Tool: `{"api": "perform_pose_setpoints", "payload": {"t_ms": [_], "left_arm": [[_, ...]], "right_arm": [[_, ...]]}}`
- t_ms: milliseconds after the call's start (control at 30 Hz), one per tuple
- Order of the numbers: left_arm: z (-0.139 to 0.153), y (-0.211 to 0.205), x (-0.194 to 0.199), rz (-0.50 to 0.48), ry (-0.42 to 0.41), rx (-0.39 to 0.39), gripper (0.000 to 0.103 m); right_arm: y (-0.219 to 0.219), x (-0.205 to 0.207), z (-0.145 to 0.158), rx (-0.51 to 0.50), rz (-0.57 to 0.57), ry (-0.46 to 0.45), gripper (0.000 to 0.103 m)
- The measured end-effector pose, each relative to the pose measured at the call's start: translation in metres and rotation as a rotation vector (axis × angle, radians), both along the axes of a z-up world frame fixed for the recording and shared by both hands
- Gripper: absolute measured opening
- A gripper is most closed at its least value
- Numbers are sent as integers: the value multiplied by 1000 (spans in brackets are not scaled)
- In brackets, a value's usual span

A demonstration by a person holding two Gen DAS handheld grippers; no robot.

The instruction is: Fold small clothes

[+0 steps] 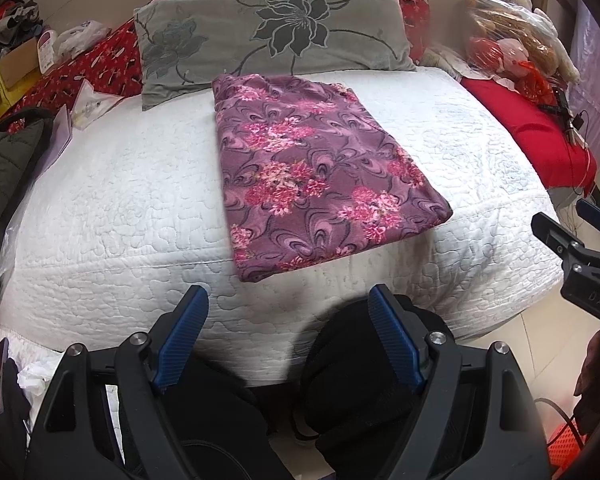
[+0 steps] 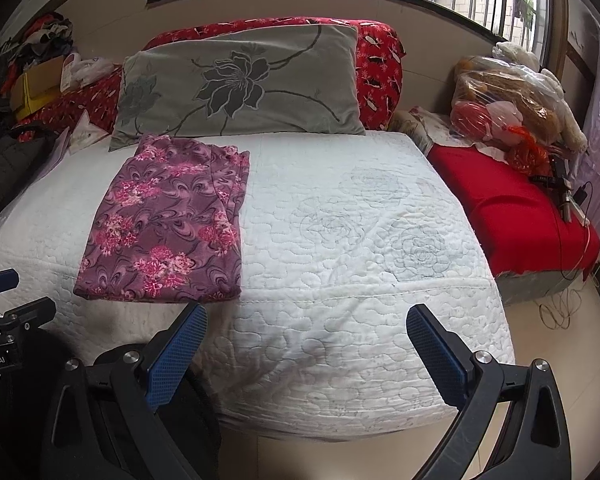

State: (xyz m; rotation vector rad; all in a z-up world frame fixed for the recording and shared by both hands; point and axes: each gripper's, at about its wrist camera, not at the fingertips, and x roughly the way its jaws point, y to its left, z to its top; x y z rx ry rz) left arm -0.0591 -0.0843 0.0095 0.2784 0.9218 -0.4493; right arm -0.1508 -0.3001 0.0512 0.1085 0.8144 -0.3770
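A purple garment with pink flowers [image 1: 312, 168] lies folded into a flat rectangle on the white quilted bed [image 1: 120, 200]; it also shows at the left of the right wrist view [image 2: 168, 224]. My left gripper [image 1: 288, 336] is open and empty, held in front of the bed's near edge, short of the garment. My right gripper [image 2: 306, 348] is open and empty over the bed's front edge, to the right of the garment. The right gripper's fingers [image 1: 556, 236] show at the right edge of the left wrist view.
A grey flowered pillow [image 2: 240, 88] leans on red bedding behind the garment. A red cushion [image 2: 508, 208] with bagged soft toys [image 2: 508, 100] and cables lies to the right. Boxes and clothes [image 1: 16, 52] pile at the left. A dark jacket [image 1: 8, 168] hangs off the bed's left side.
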Motion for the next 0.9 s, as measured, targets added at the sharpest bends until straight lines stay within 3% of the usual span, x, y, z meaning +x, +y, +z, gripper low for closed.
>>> {"api": "perform_pose_setpoints", "payload": {"t_ms": [900], "left_arm": [[8,-19,-9,-54,7,-30,83]], "right_arm": [[-2,-4,2,30,-12,-12,101]]}}
